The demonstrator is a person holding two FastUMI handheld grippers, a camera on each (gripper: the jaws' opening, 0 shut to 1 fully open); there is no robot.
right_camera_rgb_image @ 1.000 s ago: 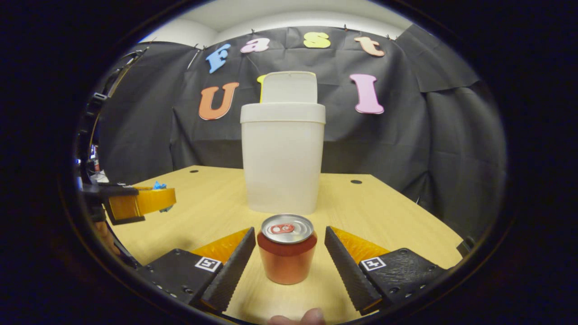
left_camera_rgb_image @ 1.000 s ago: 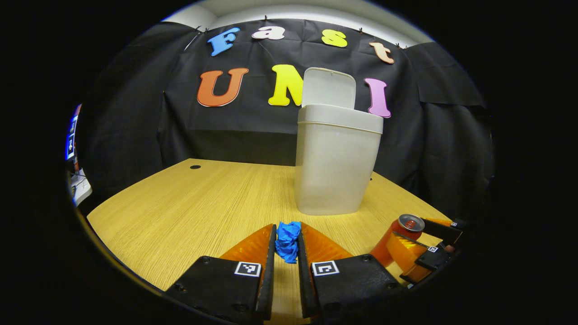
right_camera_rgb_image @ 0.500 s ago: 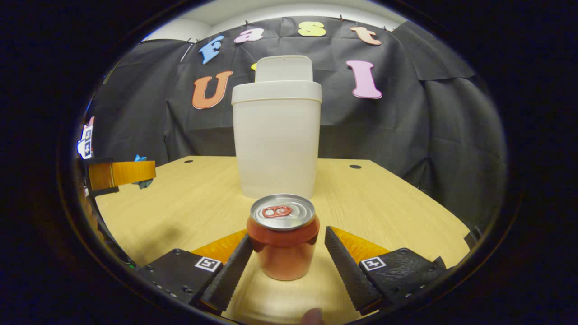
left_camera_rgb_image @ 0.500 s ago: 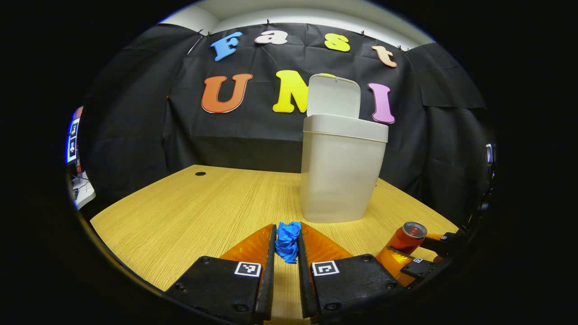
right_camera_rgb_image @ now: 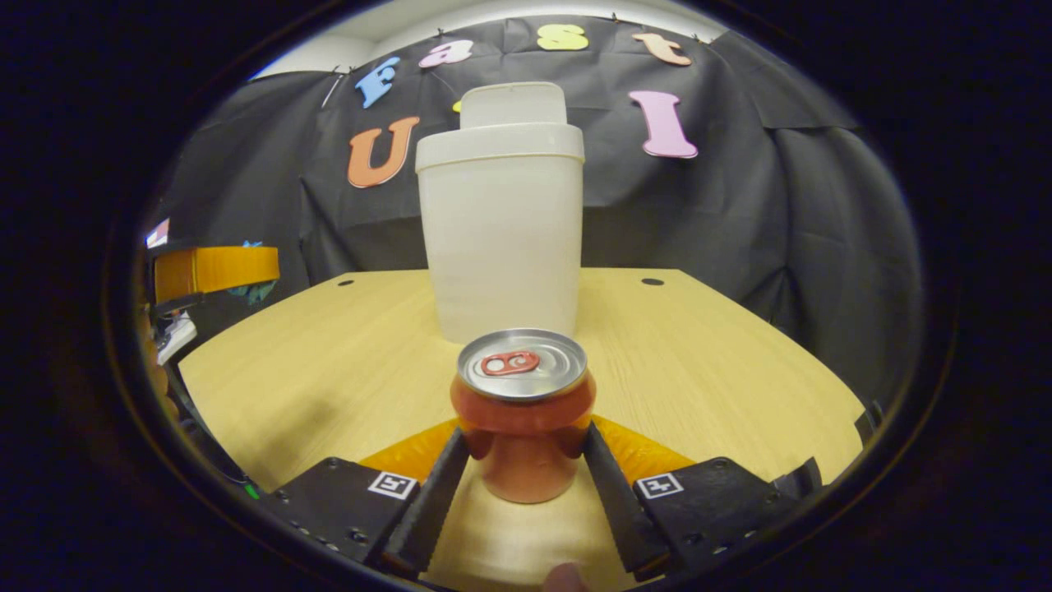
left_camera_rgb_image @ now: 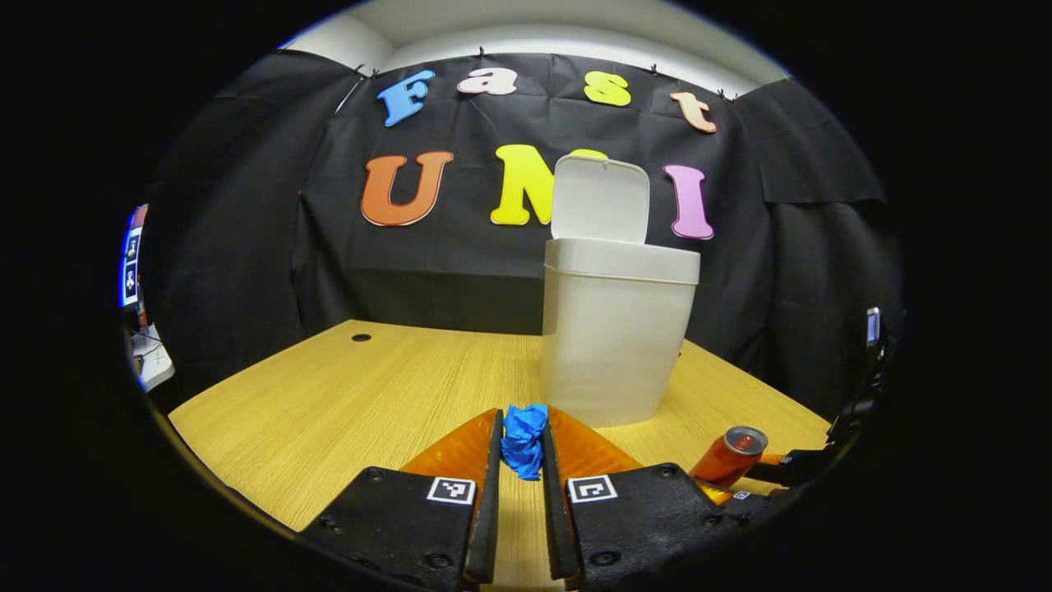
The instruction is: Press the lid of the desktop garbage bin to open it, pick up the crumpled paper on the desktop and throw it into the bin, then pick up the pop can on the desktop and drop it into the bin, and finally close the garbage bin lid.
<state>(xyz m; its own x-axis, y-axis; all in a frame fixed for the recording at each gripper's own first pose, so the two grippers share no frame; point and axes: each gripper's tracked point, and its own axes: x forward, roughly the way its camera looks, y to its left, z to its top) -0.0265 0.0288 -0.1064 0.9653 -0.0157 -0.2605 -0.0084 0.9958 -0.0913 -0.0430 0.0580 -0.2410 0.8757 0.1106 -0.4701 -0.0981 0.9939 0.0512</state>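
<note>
Bin [left_camera_rgb_image: 612, 337] stands lid-up on wooden desktop [left_camera_rgb_image: 370, 395] before black cloth [left_camera_rgb_image: 238, 247]

left gripper view: low over desk [left_camera_rgb_image: 345, 386] | right: likewise | both face bin [left_camera_rgb_image: 612, 337]

My table [left_camera_rgb_image: 345, 386] is light wood with straight grain; it has a small dark hole [left_camera_rgb_image: 361, 337] near its far left corner, and in my right gripper view another hole [right_camera_rgb_image: 652, 281] at the far right. Black cloth [left_camera_rgb_image: 460, 247] hangs in creased folds behind and around it. Above the cloth runs a pale wall [left_camera_rgb_image: 509, 33], brightly lit from overhead
</note>
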